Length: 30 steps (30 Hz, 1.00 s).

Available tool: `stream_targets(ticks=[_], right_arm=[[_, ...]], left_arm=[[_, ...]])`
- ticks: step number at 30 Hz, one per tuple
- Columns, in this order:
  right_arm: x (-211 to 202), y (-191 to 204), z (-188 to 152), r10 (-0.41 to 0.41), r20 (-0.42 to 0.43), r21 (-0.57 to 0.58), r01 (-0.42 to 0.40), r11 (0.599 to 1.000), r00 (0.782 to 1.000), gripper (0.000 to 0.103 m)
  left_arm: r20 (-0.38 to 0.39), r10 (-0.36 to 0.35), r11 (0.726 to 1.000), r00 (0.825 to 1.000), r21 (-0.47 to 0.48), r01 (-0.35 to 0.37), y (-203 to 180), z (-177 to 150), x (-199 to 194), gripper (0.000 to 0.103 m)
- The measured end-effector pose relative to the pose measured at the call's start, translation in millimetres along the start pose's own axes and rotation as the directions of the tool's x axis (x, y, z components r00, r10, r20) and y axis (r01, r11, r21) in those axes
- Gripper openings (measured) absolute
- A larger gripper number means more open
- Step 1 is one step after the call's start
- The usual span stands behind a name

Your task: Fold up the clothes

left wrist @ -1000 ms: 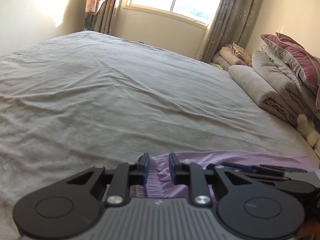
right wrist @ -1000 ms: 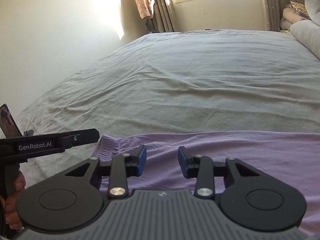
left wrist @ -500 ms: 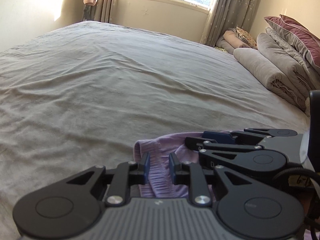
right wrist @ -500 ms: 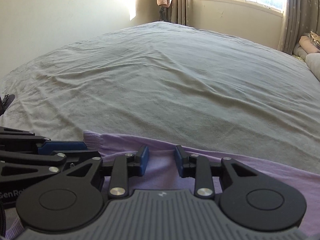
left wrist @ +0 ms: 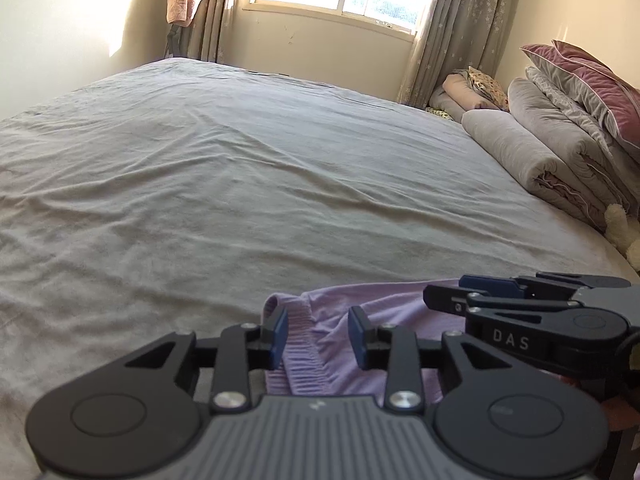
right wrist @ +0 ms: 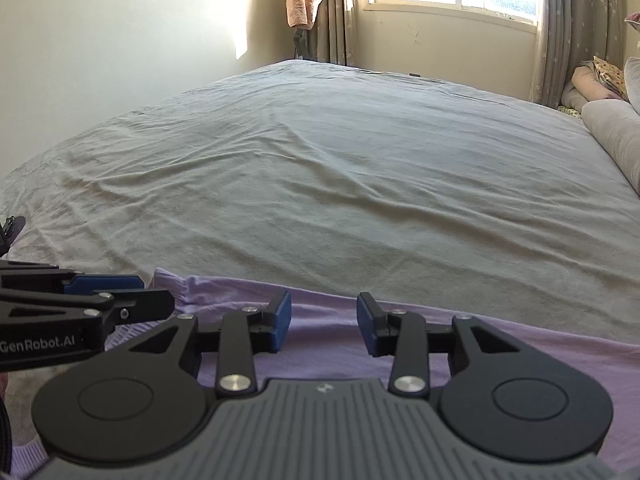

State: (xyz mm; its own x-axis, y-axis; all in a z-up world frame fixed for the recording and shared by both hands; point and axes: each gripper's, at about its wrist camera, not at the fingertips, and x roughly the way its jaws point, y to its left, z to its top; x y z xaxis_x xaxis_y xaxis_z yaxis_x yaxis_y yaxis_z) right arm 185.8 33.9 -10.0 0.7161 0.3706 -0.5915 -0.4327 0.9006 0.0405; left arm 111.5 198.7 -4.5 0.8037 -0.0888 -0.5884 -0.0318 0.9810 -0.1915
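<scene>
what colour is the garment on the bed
Light purple garment; it shows best in the right wrist view.

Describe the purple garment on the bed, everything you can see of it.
The purple garment is light lilac, soft and knit-looking, lying along the near edge of the grey bed sheet. One end bunches into a ribbed, gathered band; the rest spreads fairly flat with gentle creases. That band sits between the left gripper fingers, whose jaws are opening; the right gripper, also opening, hangs over the flat part. Its lower portion is hidden.
</scene>
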Motion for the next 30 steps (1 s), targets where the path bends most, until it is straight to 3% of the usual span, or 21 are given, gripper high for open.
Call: stream_targets(ticks=[11,17,21,30], right_arm=[[-75,-29,-35,-0.059,-0.039,0.062,0.061,0.996,0.998,0.051],[-114,-41,-67,-0.087,-0.052,0.083,0.091,0.992,0.995,0.056],[-140,-47,-88,-0.1,-0.056,0.091,0.105,0.99,0.993,0.059],[-170,-55,-113,-0.122,-0.088,0.125,0.133,0.983,0.989,0.073]], left_arm=[[-0.001,-0.046,0.996,0.999,0.074,0.046,-50,-3,-32,0.062],[-0.013,-0.105,0.983,0.994,0.149,0.106,-82,-42,-41,0.074],[-0.033,-0.05,0.965,0.998,0.254,0.056,-102,-69,-49,0.08],[-0.031,0.009,0.965,0.999,0.262,-0.001,-118,-84,-84,0.098]])
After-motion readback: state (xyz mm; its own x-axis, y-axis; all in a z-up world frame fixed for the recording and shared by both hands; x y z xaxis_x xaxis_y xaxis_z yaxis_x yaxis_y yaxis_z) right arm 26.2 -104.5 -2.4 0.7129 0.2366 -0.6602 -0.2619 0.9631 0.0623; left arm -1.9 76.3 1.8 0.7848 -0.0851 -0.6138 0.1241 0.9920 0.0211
